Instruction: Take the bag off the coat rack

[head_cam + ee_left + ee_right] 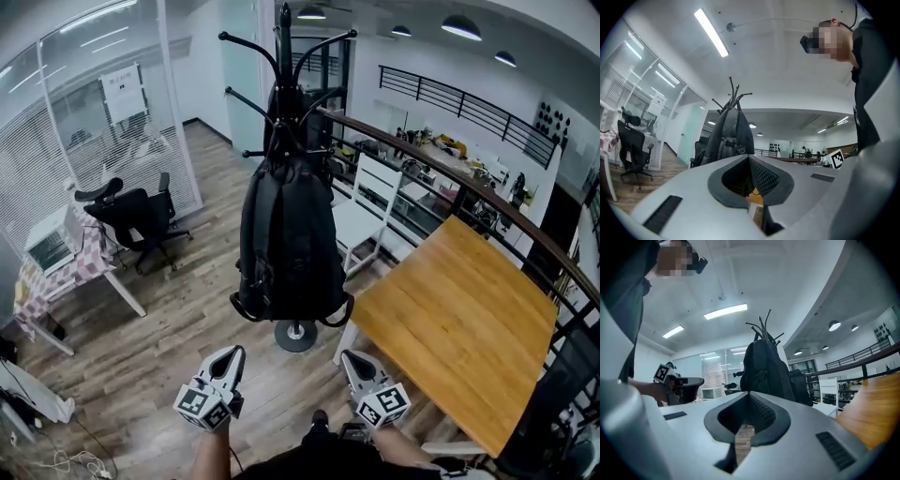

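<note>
A black backpack [289,239] hangs upright from the black coat rack [284,56], whose round base [296,336] stands on the wood floor. The backpack [730,136] also shows ahead in the left gripper view, and the backpack [765,369] likewise in the right gripper view, some way off from both. My left gripper [232,354] and right gripper [352,360] are held low in front of the rack, below the bag, apart from it. Both are shut with nothing between their jaws.
A wooden table [459,323] stands right of the rack beside a curved railing [450,169]. A white chair [366,216] is behind the bag. A black office chair [141,216] and a desk with a checked cloth [56,272] stand at the left.
</note>
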{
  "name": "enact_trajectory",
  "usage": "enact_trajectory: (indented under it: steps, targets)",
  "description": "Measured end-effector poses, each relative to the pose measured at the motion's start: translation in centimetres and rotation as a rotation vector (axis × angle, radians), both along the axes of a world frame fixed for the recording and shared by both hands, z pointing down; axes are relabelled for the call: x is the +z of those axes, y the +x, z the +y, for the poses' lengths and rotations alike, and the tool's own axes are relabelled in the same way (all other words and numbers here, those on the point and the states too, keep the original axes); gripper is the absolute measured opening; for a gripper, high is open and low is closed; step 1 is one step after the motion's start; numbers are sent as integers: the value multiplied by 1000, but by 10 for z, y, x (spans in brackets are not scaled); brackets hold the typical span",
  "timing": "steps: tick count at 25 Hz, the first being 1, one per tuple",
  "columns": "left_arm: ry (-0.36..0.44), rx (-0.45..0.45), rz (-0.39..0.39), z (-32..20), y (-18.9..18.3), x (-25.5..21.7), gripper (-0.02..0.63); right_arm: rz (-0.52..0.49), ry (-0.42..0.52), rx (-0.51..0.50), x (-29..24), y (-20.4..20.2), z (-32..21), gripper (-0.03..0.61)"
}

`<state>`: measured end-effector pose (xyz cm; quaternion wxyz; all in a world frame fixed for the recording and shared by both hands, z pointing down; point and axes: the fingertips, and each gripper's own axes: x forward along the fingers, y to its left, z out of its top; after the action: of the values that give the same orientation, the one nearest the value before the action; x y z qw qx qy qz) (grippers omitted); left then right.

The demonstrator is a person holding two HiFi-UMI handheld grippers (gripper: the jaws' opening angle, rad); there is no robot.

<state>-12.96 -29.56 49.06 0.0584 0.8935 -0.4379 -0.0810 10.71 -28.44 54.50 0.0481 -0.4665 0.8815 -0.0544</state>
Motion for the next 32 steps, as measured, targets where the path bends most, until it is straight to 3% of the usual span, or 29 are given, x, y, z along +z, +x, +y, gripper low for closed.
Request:
enact_trajectory:
  steps: [4, 12, 15, 24, 27, 32]
  targets:
    - [26, -26, 3, -31, -5, -24, 6, -5, 32, -30, -22, -3, -35, 32]
    - [88, -36, -59, -76, -2, -74, 6, -49, 197, -150, -84, 0, -99, 40]
    - [126, -46, -89, -89, -1, -92, 6, -79, 239, -201, -112, 3, -123, 131]
    - [158, -77, -110, -128, -16, -117, 12, -64, 303, -252, -164, -2, -177, 199]
    - [153, -42, -111, -144, -14, -124, 105, -44, 297, -234, -173, -6, -190, 201]
    - [165, 32, -100, -168, -12, -131, 140, -18, 257, -180, -177, -9, -207, 225]
